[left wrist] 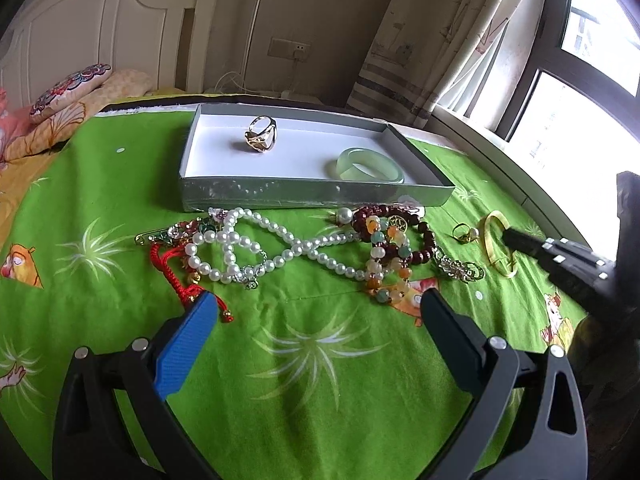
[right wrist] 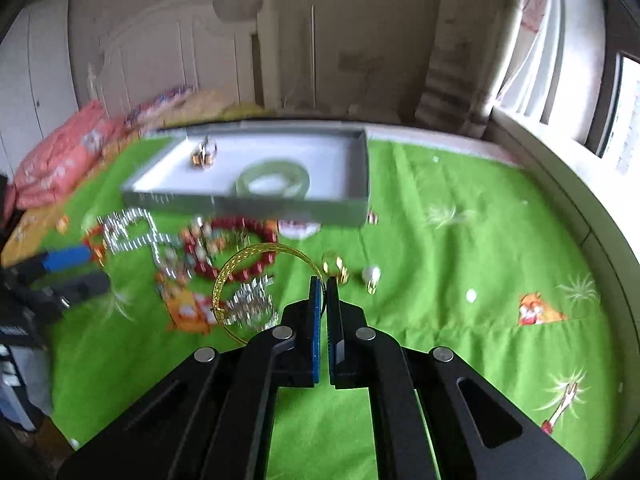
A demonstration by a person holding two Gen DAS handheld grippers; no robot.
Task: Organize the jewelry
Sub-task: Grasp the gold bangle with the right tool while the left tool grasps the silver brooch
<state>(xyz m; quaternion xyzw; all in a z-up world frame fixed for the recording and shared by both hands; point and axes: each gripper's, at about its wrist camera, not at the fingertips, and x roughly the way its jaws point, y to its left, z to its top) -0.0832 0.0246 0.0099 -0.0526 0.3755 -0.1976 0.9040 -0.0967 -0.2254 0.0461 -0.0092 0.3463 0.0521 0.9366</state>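
We are pinching the gold bangle [right wrist: 256, 254] with the right gripper [right wrist: 323, 280], its two fingers closed together on the thin rim just right of the frame's centre in the right wrist view. In the left wrist view the same bangle [left wrist: 496, 240] is showing at the right edge, with the dark finger crossing it. We are judging it light, stiff and springy, with a slick metal band, so a hold on the rim looks sound but could let it swivel. The picture is blurred, so how firm the clamp is, we cannot tell.

The left gripper [left wrist: 316, 308] is hanging at the bottom of its own frame, fingers wide apart, holding nothing, above the green cloth [left wrist: 120, 420]. The grey box [left wrist: 312, 196] is sitting in the upper middle, already carrying a ring [left wrist: 261, 134] and a pale green bangle [left wrist: 370, 165]. The pearl necklace [left wrist: 256, 248] and bead bracelets [left wrist: 390, 248] are lying tangled just below it; those look limp and likely to snag.
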